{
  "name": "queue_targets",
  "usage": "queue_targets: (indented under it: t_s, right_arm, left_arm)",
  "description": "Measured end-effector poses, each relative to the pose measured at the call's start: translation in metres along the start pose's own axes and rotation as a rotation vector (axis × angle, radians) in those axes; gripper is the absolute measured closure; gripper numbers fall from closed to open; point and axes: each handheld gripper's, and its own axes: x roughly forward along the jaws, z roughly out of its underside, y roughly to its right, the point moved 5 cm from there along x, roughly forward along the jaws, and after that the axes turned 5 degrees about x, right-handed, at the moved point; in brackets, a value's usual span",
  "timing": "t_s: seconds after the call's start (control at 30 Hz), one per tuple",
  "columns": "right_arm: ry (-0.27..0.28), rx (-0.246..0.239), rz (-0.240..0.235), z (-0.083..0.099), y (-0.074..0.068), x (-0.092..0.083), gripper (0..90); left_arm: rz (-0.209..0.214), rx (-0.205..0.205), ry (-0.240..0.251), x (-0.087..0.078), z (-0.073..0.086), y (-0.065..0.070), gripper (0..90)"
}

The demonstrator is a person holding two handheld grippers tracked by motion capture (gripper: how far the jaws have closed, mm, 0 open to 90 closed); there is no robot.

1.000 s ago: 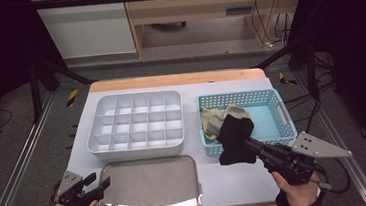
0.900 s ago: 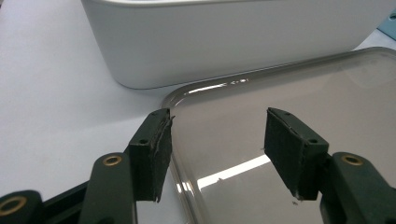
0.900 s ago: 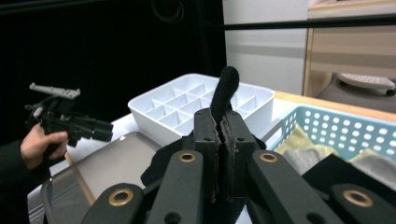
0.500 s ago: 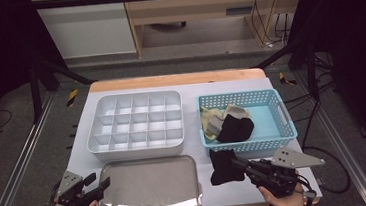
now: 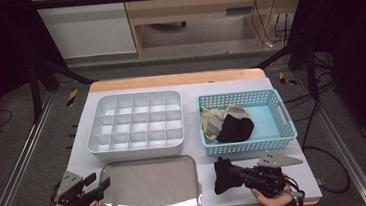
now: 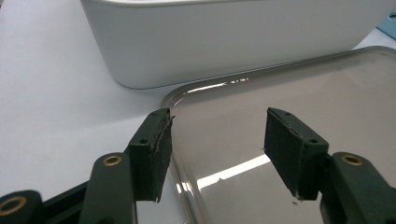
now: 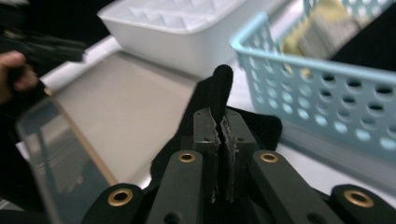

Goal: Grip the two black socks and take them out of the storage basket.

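The right gripper [image 5: 233, 173] lies low and level near the table's front edge, jaws pinched on a black sock [image 5: 223, 175] that rests on the white table [image 5: 88, 161] between the metal tray [image 5: 148, 184] and the blue basket [image 5: 247, 145]. The left gripper [image 5: 97, 183] hovers at the tray's left corner — jaws spread, holding nothing. No writing is legible.

Bright overhead light, glare on the metal tray [image 5: 148, 186] (dark surroundings, blurred basket [image 7: 327, 88])

The right gripper [image 5: 236, 170] carries a black sock [image 5: 223, 175] out of the blue basket [image 5: 249, 145] down onto the table's [image 5: 134, 88] front edge.
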Motion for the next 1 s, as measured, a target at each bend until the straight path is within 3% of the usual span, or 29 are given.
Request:
queue_targets:
  t_s: [0.23,0.53,0.63,0.73,1.0]
  right_arm:
    - [-0.084,0.038,0.047,0.021,0.021,0.021,83.4]
    - [-0.105,-0.01,0.109,0.033,0.032,0.033,70.2]
    - [-0.09,-0.008,0.107,0.031,0.032,0.032,62.2]
    - [-0.043,-0.009,0.109,0.023,0.03,0.025,56.3]
    - [0.068,-0.026,0.157,-0.006,0.031,0.004,50.6]
  left_arm:
    - [-0.001,0.0,-0.001,0.0,0.0,0.0,40.6]
    - [-0.001,0.002,0.001,0.0,0.0,-0.001,40.6]
    - [-0.002,0.0,0.001,-0.001,0.0,-0.001,40.6]
    - [-0.003,0.0,0.001,-0.001,0.0,-0.001,40.6]
    - [-0.004,-0.003,0.002,0.0,0.0,-0.001,40.5]
